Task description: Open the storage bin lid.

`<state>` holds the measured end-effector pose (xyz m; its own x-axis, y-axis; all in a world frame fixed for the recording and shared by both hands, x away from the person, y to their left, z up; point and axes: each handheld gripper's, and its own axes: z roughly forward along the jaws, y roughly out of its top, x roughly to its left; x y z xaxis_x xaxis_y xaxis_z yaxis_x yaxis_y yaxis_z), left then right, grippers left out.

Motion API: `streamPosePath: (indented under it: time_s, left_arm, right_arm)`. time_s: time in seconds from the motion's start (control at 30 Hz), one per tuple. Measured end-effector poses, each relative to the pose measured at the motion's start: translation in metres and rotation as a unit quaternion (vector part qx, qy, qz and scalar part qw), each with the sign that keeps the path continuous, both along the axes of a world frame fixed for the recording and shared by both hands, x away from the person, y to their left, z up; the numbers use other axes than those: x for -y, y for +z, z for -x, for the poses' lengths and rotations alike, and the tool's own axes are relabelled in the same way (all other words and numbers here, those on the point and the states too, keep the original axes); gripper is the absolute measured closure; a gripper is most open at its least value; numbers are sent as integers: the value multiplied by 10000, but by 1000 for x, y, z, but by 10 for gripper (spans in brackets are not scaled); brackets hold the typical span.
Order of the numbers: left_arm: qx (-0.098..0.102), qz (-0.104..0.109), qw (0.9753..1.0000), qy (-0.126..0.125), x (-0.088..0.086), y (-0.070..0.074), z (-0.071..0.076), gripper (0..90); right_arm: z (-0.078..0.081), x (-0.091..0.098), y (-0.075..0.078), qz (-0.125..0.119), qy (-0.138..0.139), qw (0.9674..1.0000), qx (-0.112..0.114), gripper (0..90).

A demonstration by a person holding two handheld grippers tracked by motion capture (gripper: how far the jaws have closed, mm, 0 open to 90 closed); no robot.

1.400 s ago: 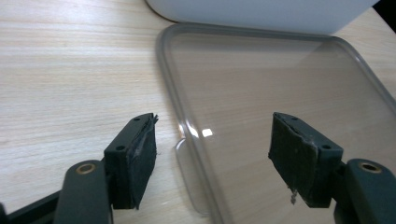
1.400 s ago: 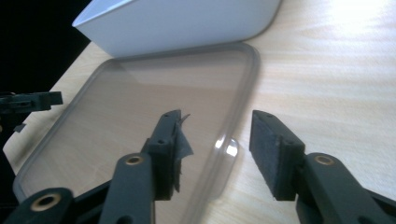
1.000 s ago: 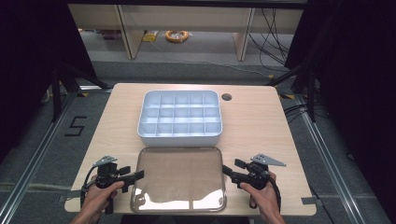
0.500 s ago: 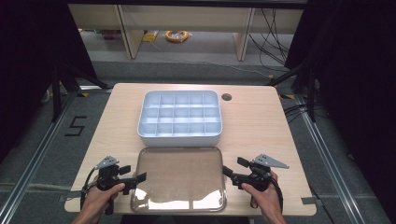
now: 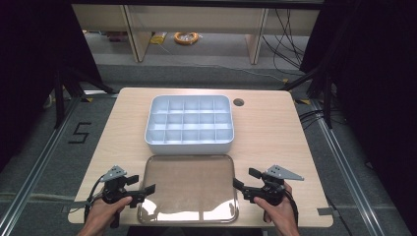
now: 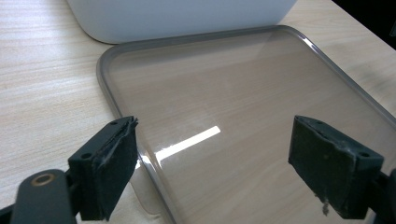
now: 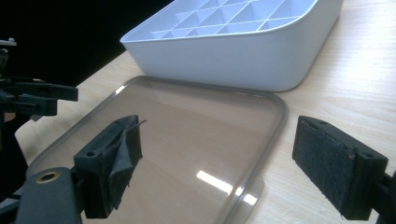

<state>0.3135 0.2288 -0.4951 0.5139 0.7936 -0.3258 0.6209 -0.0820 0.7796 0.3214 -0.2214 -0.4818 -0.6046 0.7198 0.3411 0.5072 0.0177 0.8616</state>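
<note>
Lid: clear plastic, rounded corners, grey-tinted rim; lies flat on tabletop, lower centre of frame, glare strip near bottom edge. Box: white plastic, rectangular w/ rounded corners, grid of small open compartments, upright, centre of frame, just above lid, edges approx. touching.

The white tray is cut off by the left gripper view's top edge.
</note>
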Motion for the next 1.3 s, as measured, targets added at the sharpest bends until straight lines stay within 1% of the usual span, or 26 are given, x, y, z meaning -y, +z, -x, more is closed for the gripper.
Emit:
streamPosePath:
  time_s: [0.07, 0.13, 0.17, 0.23, 0.37, 0.4, 0.43, 0.47, 0.5, 0.53, 0.57, 0.63, 0.67, 0.7, 0.73, 0.77, 0.8, 0.83, 0.9, 0.93, 1.03, 1.07, 1.1, 1.13, 1.17, 1.3]
  left_arm:
    - [26, 24, 10000, -12, 1, 0, 2, 152]
    - [27, 2, 10000, -47, 3, 1, 5, 152]
    - [56, 4, 9999, -105, 4, 1, 6, 152]
    - [56, 6, 9999, -145, 5, 2, 8, 152]
    - [93, 5, 9997, -225, 10, 2, 15, 152]
    - [113, 14, 9995, -281, 12, 2, 17, 152]
    - [125, -6, 9995, -293, 12, 2, 18, 152]
    - [119, 9, 9995, -296, 13, 3, 20, 152]
    - [136, -24, 9994, -313, 14, 3, 22, 152]
    - [147, -76, 9992, -353, 15, 3, 23, 152]
    - [173, -46, 9991, -389, 16, 2, 24, 152]
    - [107, 7, 9992, -396, 18, 2, 27, 152]
    - [123, -17, 9990, -421, 19, 2, 28, 152]
    - [139, -45, 9989, -448, 19, 2, 29, 152]
    - [164, -52, 9987, -489, 20, 2, 30, 152]
    - [148, -3, 9988, -469, 21, 2, 31, 152]
    - [126, -57, 9987, -485, 21, 3, 32, 152]
    - [148, -59, 9987, -488, 21, 3, 33, 152]
    - [167, -47, 9987, -475, 22, 3, 35, 152]
    - [156, -47, 9987, -479, 22, 3, 36, 152]
    - [166, -101, 9984, -535, 23, 3, 39, 152]
    - [184, -58, 9982, -567, 24, 3, 39, 152]
    - [167, -78, 9982, -573, 24, 3, 41, 152]
    - [193, -87, 9980, -602, 24, 3, 41, 151]
    - [192, -133, 9979, -608, 24, 4, 43, 152]
    - [144, -93, 9983, -565, 24, 2, 47, 152]
  right_arm:
    - [2, -1, 1, 109, 0, 9999, -63, 163]
    - [5, -5, 2, -17, 33, 10000, -27, 161]
    - [6, -4, 2, 206, 76, 9998, -15, 160]
    - [9, -6, 3, 123, 114, 9999, -29, 160]
    - [13, -7, 1, 188, 106, 9998, 10, 157]
    - [15, -8, 2, 152, 118, 9998, -111, 157]
    - [17, -8, 1, 90, 120, 9999, 11, 157]
    - [18, -8, 1, 84, 187, 9998, -4, 157]
    - [22, -9, 2, -16, 121, 9995, -280, 157]
    - [22, -8, 1, 79, 188, 9997, -115, 157]
    - [24, -9, 0, 32, 196, 9997, -174, 157]
    - [24, -8, -1, 149, 278, 9995, -37, 157]
    - [27, -10, -1, 104, 162, 9995, -236, 157]
    - [25, -10, -3, 82, 247, 9997, -11, 157]
    - [27, -10, -3, 78, 285, 9996, -27, 157]
    - [31, -11, -1, -7, 268, 9993, -258, 157]
    - [29, -10, -2, 121, 329, 9994, -62, 157]
    - [30, -10, -2, 176, 311, 9994, -25, 157]
    - [33, -9, -2, 196, 297, 9994, -54, 157]
    - [36, -11, -1, 98, 273, 9995, -157, 157]
    - [37, -9, -2, 147, 332, 9993, -9, 157]
    - [41, -9, -1, 160, 253, 9995, -142, 157]
    - [41, -8, -1, 112, 357, 9992, -102, 157]
    - [43, -8, -1, 225, 292, 9993, -77, 157]
    - [45, -9, -1, 214, 294, 9993, -121, 157]
    - [51, -9, -4, 251, 358, 9990, 38, 157]
